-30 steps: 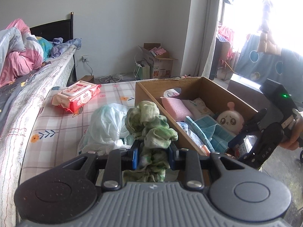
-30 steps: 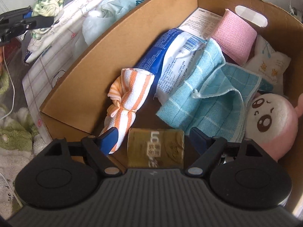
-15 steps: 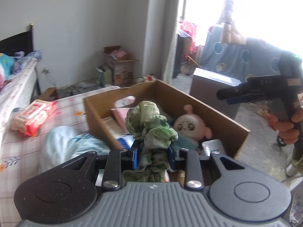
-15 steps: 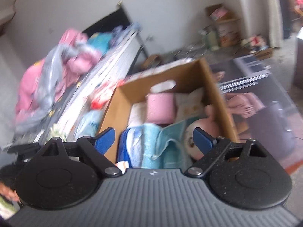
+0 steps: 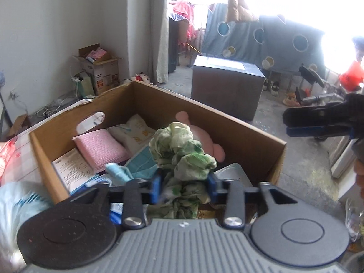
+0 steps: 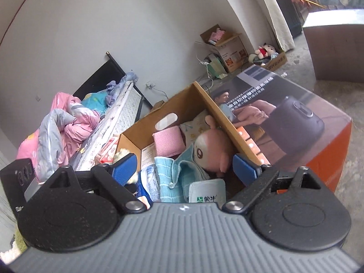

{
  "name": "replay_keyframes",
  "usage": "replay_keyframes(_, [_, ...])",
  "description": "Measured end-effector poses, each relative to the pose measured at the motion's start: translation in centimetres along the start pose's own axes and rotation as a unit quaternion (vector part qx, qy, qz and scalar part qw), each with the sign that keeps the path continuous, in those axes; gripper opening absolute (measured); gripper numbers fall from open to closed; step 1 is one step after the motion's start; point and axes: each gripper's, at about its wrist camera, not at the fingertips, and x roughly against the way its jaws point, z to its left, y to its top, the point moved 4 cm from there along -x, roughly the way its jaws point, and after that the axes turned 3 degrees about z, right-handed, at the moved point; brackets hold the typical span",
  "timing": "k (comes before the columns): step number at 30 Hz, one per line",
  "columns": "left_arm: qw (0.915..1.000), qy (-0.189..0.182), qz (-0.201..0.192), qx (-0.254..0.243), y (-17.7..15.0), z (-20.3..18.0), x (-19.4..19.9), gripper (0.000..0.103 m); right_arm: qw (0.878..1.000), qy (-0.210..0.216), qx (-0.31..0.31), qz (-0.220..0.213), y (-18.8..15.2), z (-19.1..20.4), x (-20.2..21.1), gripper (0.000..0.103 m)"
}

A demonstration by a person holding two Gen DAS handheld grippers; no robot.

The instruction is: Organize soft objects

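Over the cardboard box [image 5: 250,134], the left gripper [image 5: 184,187] opens around a green-and-white cloth [image 5: 182,154], light and limp, best pinched mid-bundle; far right, the right gripper [image 6: 184,166] gapes wide, empty

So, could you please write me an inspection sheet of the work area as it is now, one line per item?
Surface: checked bed cover under the cardboard box.
Job's things: green cloth over the box; inside it a pink plush toy, pink towel, blue cloth.
Clutter: papers in the box; pale plastic bag beside it.
Grippers: left gripper opening, green cloth between its jaws; right gripper open, empty.
Cables: wires on the floor by the wall.
Surroundings: bed with pink bedding, open carton, dark cabinet.
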Motion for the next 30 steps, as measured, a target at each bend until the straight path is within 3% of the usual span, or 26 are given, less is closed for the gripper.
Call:
replay_keyframes(2, [0.9996, 0.017, 0.021, 0.002, -0.4, 0.2, -1.8, 0.066, 1.0, -0.001, -0.01, 0.002, -0.4, -0.5, -0.3, 0.091])
replay_keyframes(5, [0.9982, 0.02, 0.049, 0.028, -1.1, 1.0, -2.2, 0.066, 1.0, 0.005, -0.026, 0.007, -0.9, -1.1, -0.8, 0.091])
replay_keyframes(8, [0.998, 0.008, 0.029, 0.056, -1.6, 2.1, -0.2, 0.069, 0.999, 0.004, -0.031, 0.01, -1.4, -1.3, -1.1, 0.091])
replay_keyframes(13, [0.9946, 0.04, -0.008, 0.095, -1.9, 4.4, 4.4, 0.071, 0.999, 0.013, -0.051, 0.015, -2.0, -1.5, -2.1, 0.091])
replay_keyframes(20, [0.9831, 0.061, -0.037, 0.169, -4.1, 6.8, 10.5, 0.087, 0.999, 0.004, -0.044, -0.016, -2.0, 0.3, -1.2, 0.091])
replay_keyframes(23, [0.9766, 0.095, -0.046, 0.187, -5.6, 7.3, 12.6, 0.092, 0.999, -0.03, -0.016, -0.039, -2.1, 1.7, -0.5, 0.096])
replay_keyframes(24, [0.9738, 0.112, -0.048, 0.192, -6.2, 7.4, 13.4, 0.097, 0.998, -0.044, -0.002, -0.047, -2.1, 2.4, -0.3, 0.101])
replay_keyframes(26, [0.9662, 0.151, -0.047, 0.203, -7.2, 7.7, 14.4, 0.103, 0.995, -0.069, 0.029, -0.064, -2.4, 4.1, 0.1, 0.102])
replay_keyframes(30, [0.9531, 0.211, -0.027, 0.215, -9.3, 7.9, 15.9, 0.103, 0.988, -0.113, 0.084, -0.062, -3.3, 7.3, -0.2, 0.102])
